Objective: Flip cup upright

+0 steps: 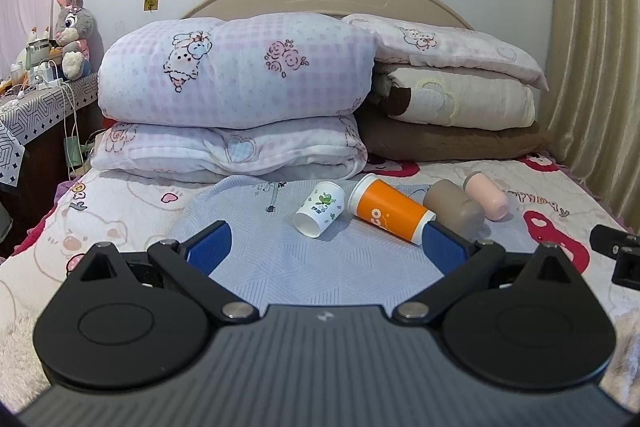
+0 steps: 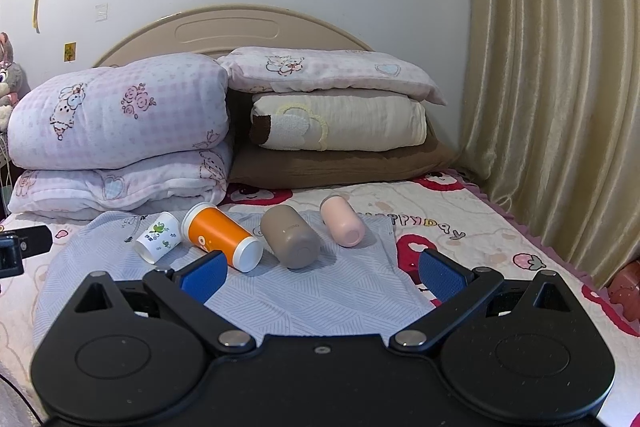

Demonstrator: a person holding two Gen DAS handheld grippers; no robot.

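Bed [image 2: 460,211], blue mat [image 2: 280,291], four toppled cups [image 2: 218,237]

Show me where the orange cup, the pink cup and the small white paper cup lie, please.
orange cup [image 2: 218,233]: right wrist view, on its orange side wall.
pink cup [image 2: 340,223]: right wrist view, middle of its side.
white paper cup [image 1: 322,209]: left wrist view, on its printed side.

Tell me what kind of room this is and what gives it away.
A bedroom, almost certainly. A bed with a curved headboard fills the view, folded quilts and pillows are stacked against it, and a curtain hangs at the side. Four cups lie tipped over on the bedspread.
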